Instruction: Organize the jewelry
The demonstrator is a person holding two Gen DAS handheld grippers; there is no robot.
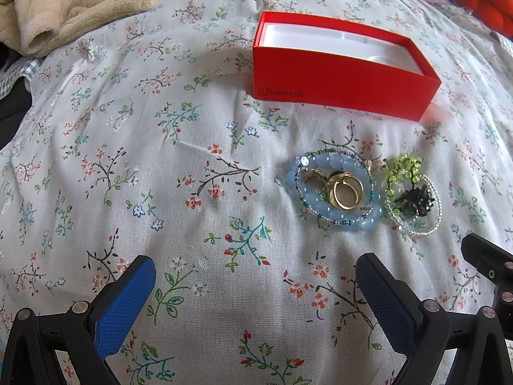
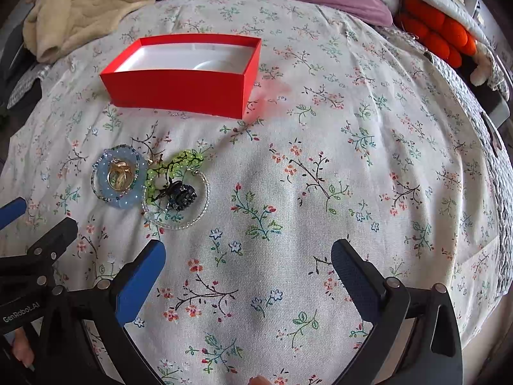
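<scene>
Here, the bed with its floral-printed white cotton sheet carried everything. An open red cardboard box with a white lining sat toward the far side, nothing visible inside. Nearer me lay the jewelry: a pale blue beaded bracelet ringing gold rings, touching a green beaded strand and a black beaded piece. My left tongs and right tongs hovered wide open, holding nothing.
</scene>
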